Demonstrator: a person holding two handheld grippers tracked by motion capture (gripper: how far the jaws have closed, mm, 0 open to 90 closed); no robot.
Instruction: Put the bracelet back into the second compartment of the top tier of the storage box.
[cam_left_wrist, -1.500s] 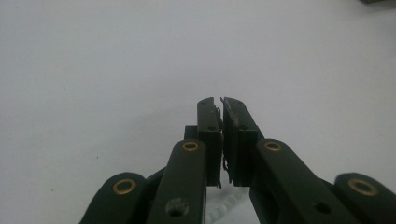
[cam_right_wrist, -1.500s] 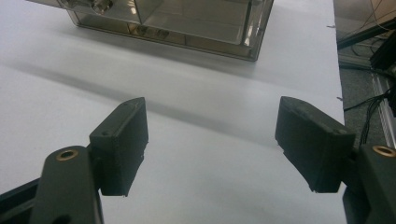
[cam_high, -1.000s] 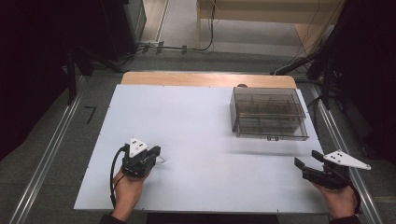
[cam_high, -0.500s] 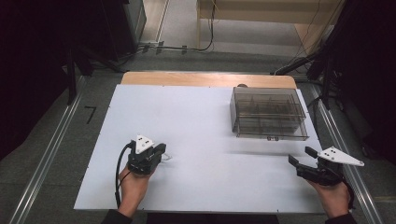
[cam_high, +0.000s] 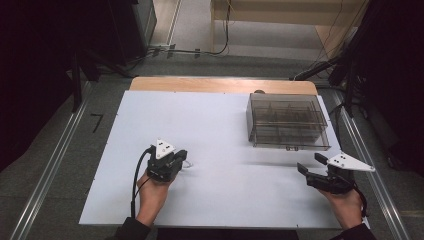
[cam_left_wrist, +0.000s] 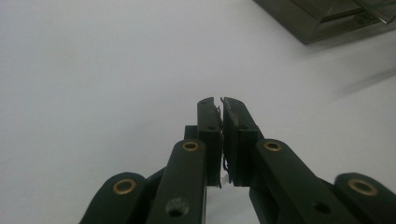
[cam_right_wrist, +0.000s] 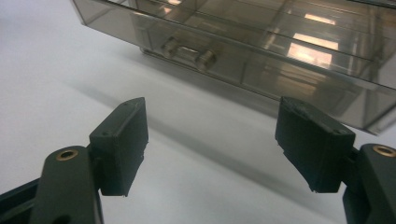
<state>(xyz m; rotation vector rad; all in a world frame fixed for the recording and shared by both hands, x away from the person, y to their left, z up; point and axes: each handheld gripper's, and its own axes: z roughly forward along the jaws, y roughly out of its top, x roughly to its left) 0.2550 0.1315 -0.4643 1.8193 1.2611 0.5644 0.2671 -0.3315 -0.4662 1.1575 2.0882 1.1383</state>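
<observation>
Near the table's front edge, 2 grippers hover over the white board: the left gripper has its jaws pinched together on a thin wisp I can't identify, while the right gripper gapes wide, holding nothing. Just beyond it sits the smoky clear drawer box — stiff, light, slick plastic, likely to slide. Its small front handle looks like the place to grip.
</observation>
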